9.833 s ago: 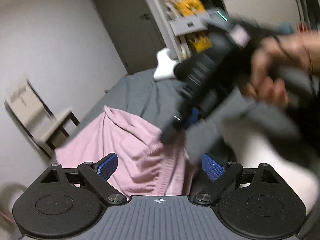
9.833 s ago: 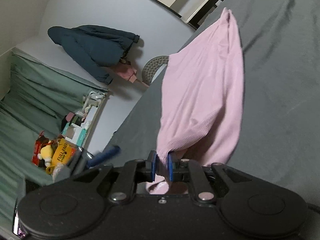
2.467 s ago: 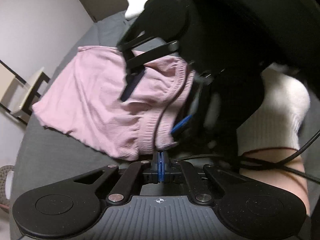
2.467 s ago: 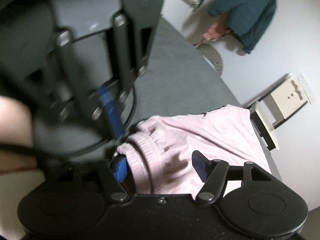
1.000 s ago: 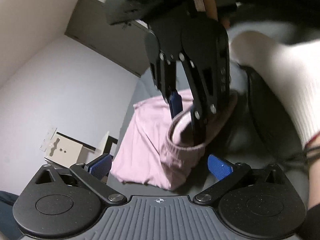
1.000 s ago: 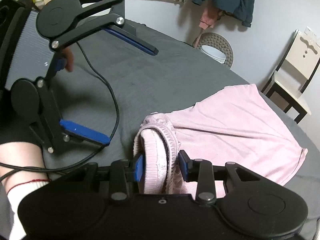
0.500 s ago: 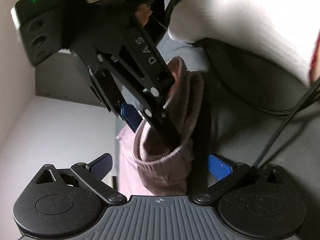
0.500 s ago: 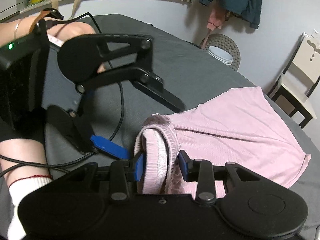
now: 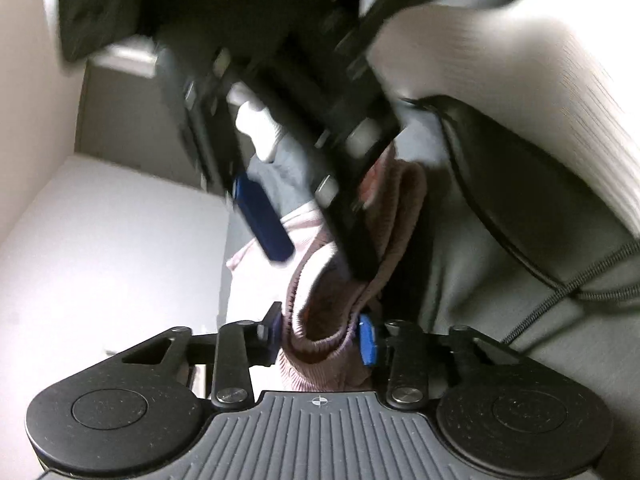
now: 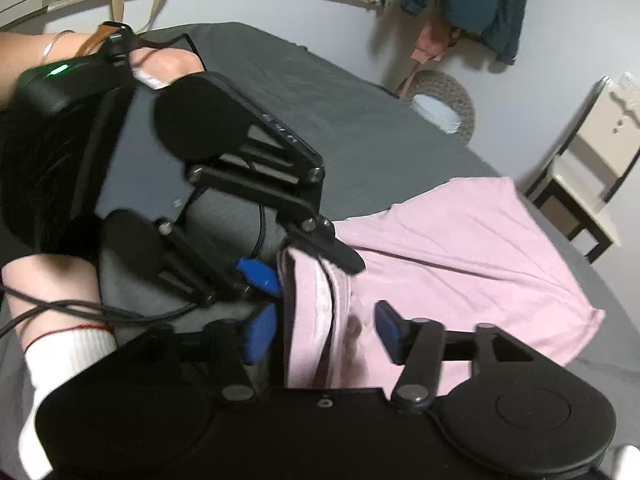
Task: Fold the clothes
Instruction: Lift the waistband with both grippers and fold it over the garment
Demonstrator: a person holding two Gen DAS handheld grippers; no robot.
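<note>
While the left gripper pinches the bunched cuff of the pink top, which lies on the grey bed, w/ the right gripper wide open round the same bunch, holding nothing, a tug could slip the thick ribbing & drop it.

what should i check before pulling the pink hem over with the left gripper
1. Left gripper closed on the pink garment hem: ok.
2. Right gripper let go: ok, jaws open, though the hem is between them.
3. Black cable away from the fabric: cannot tell.
4. Rest of the garment flat on the grey bed: ok.
5. Both hem layers caught: cannot tell.
</note>
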